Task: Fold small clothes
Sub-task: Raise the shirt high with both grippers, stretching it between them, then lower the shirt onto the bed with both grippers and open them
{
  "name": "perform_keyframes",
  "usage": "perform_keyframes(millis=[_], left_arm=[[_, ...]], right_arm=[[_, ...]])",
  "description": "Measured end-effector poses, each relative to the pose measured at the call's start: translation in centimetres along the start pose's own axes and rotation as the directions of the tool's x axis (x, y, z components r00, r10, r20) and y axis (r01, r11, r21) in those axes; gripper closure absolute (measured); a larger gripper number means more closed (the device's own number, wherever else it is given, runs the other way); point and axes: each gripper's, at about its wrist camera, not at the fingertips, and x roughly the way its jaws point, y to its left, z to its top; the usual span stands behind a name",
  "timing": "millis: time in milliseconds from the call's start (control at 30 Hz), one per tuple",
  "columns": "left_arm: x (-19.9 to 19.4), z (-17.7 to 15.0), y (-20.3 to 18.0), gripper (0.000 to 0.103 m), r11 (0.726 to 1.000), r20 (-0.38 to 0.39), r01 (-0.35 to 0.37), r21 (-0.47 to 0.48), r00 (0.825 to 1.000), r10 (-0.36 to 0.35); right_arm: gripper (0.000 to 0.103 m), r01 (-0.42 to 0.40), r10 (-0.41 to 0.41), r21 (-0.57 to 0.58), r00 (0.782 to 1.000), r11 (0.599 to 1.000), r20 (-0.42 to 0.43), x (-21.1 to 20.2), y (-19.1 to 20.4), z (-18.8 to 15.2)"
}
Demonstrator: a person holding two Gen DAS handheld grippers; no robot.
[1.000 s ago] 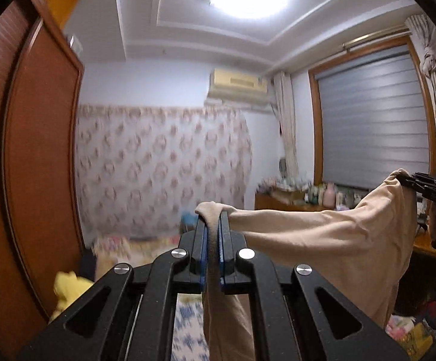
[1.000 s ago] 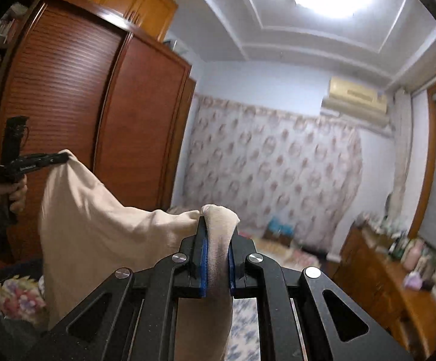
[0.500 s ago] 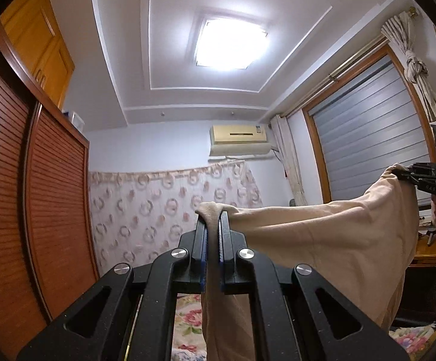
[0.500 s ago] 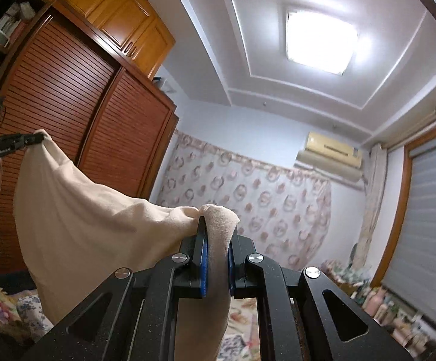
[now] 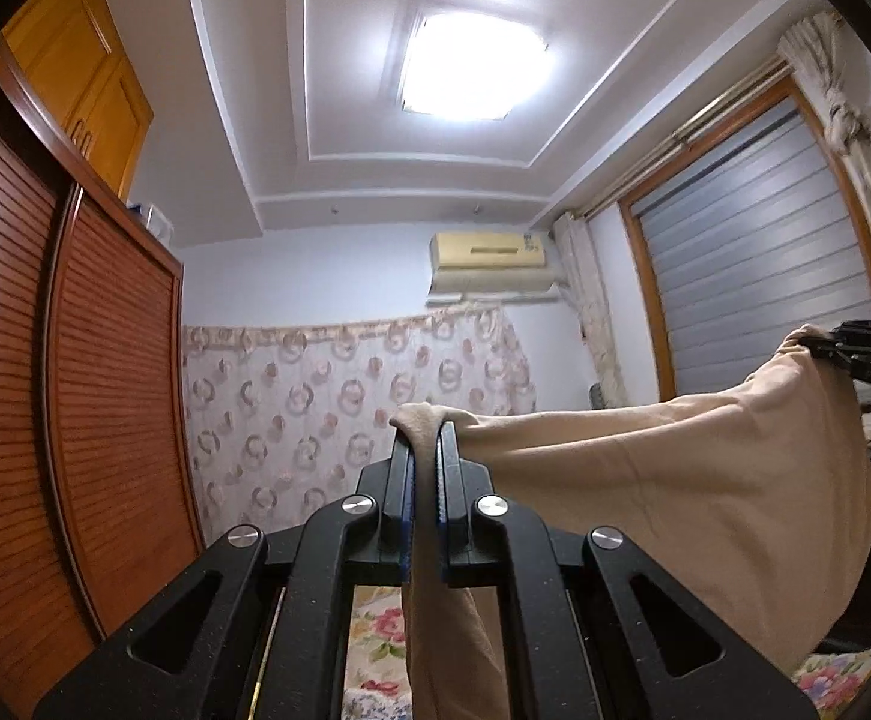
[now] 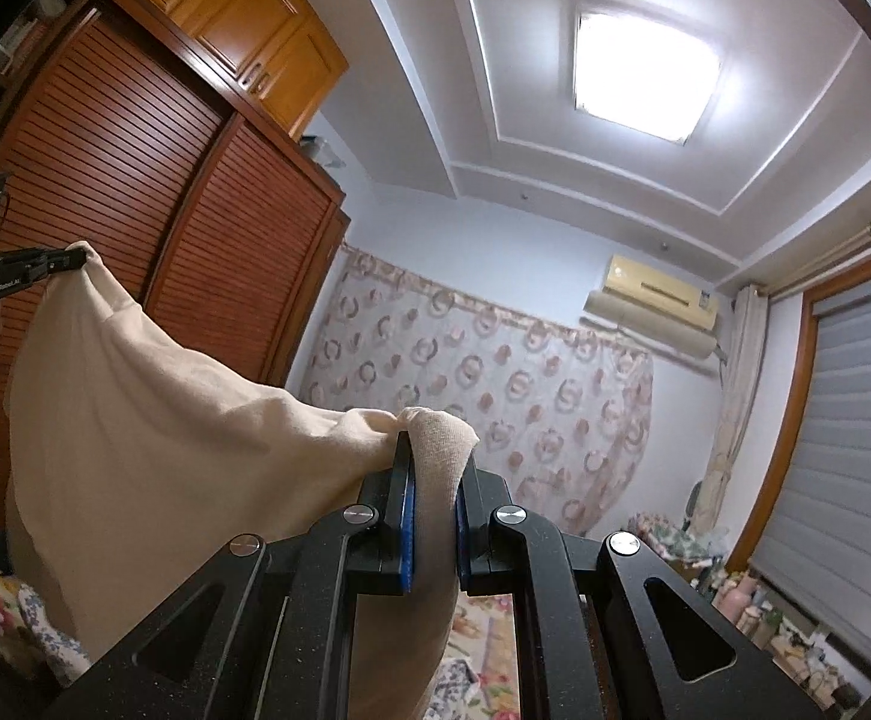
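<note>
A beige garment (image 5: 705,480) hangs stretched in the air between my two grippers. My left gripper (image 5: 424,438) is shut on one top corner of it. My right gripper (image 6: 433,450) is shut on the other top corner. In the left wrist view the right gripper (image 5: 819,348) shows at the far right edge, pinching the cloth. In the right wrist view the left gripper (image 6: 75,258) shows at the far left, pinching the garment (image 6: 165,408). The cloth sags between the two and hangs down below them. Both cameras tilt up towards the ceiling.
A brown louvred wardrobe (image 5: 75,390) stands at the left. A patterned curtain (image 5: 345,408) covers the far wall, with an air conditioner (image 5: 489,270) above. A shuttered window (image 5: 753,276) is at the right. A floral bedsheet (image 5: 375,636) lies below. A cluttered dresser (image 6: 753,600) stands at the right.
Both grippers have risen and tilted upward with the garment held between them; the bed has dropped out of view and the ceiling now fills the frames.
</note>
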Motion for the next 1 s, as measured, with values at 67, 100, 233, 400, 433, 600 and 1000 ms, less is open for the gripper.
perform_keyframes(millis=[67,100,233,400,433,600,1000], left_arm=[[2.5,-1.8,0.3,0.097,1.000,-0.046,-0.006,0.002,0.999,0.006],[4.3,-3.3,0.5,0.097,1.000,-0.082,-0.007,0.002,0.997,0.007],[10.9,-9.9,1.6,0.097,1.000,-0.201,-0.003,-0.012,0.980,0.001],[18.8,-19.4,2.4,0.097,0.999,-0.370,0.017,-0.048,0.929,-0.034],[20.8,-21.6,2.6,0.097,0.997,-0.403,0.036,-0.062,0.913,-0.058],[27.5,-28.4,2.4,0.097,0.998,-0.514,0.035,-0.059,0.855,-0.061],[35.3,-39.9,1.7,0.097,0.998,-0.702,0.011,-0.064,0.711,-0.053]], right_arm=[[0.093,-0.003,0.003,-0.003,1.000,1.000,-0.030,1.8,0.0,-0.4],[0.093,-0.006,0.005,-0.008,0.998,1.000,-0.056,3.5,0.0,-1.2],[0.093,-0.041,0.044,0.020,0.984,0.999,-0.175,10.8,0.4,-5.9],[0.093,-0.072,0.090,0.067,0.936,0.995,-0.339,20.5,1.8,-14.7],[0.093,-0.071,0.090,0.064,0.919,0.995,-0.383,22.8,2.3,-16.8],[0.093,-0.102,0.109,0.041,0.852,0.994,-0.513,31.0,4.3,-22.5],[0.093,-0.115,0.164,0.117,0.718,0.986,-0.677,45.5,6.1,-28.7]])
